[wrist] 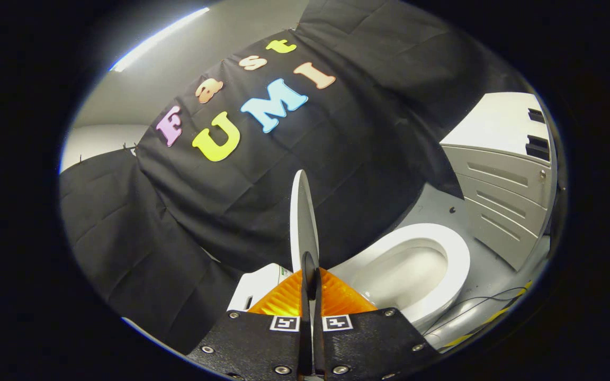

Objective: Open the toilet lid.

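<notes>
1. Black cloth wall [262,174] hangs behind everything, draped in creased folds and reaching down to the floor behind the toilet.
2. Grey floor [487,264] carries the toilet and the cabinet; a thin dark cable [495,296] and a yellow strip [487,320] run across it near the bowl's front.
3. A pale cabinet [501,196] with ribbed panels stands on the floor beyond the bowl, apart from it, its flat top lighter than its front.
4. The white toilet bowl [416,270] lies uncovered, its seat ring [456,254] down on the rim and the basin open to view; it sits just beside the fingers, on their right.
5. The white toilet lid [304,211] is raised and stands nearly upright, seen edge-on as a narrow blade rising straight ahead of the fingertips, in front of the cloth wall.
6. The white tank [257,288] shows low down, left of the lid's base and against the cloth.
7. The gripper [310,275] points along the lid's edge; its fingers [306,286] are drawn close together with the lid's lower edge pinched between them, both sides pressing on it.
8. A strip light [157,39] glows on the ceiling above the cloth.
</notes>
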Demonstrator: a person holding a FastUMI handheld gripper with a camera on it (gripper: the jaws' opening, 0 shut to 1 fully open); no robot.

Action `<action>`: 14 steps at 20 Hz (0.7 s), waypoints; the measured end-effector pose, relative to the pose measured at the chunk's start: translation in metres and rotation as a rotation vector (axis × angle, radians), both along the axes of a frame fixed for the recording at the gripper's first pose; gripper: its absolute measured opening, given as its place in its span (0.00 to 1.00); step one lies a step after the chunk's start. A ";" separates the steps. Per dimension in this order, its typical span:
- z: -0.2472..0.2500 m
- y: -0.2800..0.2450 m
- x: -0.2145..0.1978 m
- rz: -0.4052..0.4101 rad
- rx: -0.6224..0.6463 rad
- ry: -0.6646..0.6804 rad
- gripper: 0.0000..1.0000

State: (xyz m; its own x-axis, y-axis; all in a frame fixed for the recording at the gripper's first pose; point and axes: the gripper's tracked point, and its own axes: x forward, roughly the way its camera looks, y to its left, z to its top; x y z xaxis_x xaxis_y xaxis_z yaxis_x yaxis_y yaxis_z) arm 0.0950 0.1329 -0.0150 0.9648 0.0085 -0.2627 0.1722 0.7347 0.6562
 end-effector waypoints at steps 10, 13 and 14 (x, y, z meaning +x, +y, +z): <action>0.036 0.067 0.015 0.082 -0.151 -0.079 0.01; 0.042 0.083 0.020 0.106 -0.185 -0.097 0.02; 0.043 0.089 0.021 0.110 -0.189 -0.102 0.02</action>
State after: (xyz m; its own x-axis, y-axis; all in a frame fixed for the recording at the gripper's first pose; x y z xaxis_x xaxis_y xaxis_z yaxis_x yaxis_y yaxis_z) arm 0.1163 0.2216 0.0281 0.9824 0.0754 -0.1708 0.0238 0.8568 0.5151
